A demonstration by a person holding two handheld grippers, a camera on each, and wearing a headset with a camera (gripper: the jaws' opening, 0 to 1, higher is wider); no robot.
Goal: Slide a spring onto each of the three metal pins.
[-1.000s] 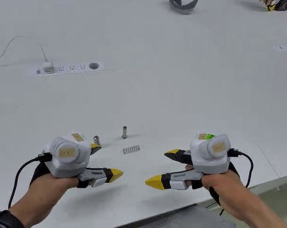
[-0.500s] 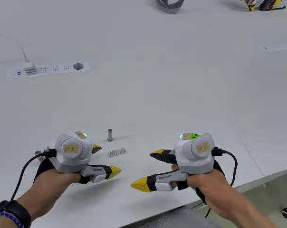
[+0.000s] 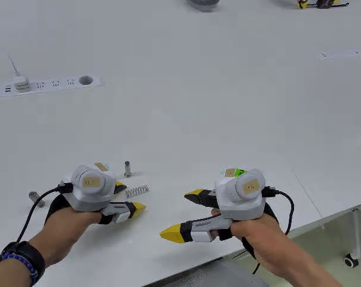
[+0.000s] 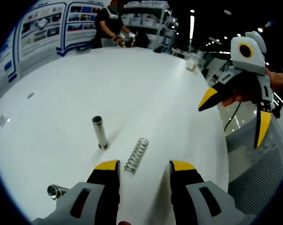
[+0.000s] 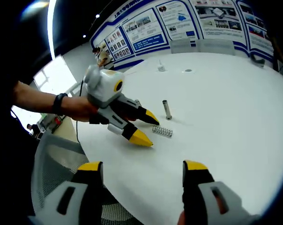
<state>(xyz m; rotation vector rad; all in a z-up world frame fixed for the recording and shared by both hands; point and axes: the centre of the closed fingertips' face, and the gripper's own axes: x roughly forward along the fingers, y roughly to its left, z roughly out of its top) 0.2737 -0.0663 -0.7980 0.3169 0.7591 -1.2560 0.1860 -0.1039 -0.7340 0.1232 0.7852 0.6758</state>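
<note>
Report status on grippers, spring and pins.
Left gripper open, empty. Right gripper open, empty. Silver coiled metal spring loose ahead of left jaws, beside bare upright metal pin. Nothing in the way.

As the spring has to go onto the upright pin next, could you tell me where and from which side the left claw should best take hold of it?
Probably its middle coils, across the width. The spring lies flat, lengthwise just ahead of the open left claw, so come straight forward and low, leaving an end free for the pin.
</note>
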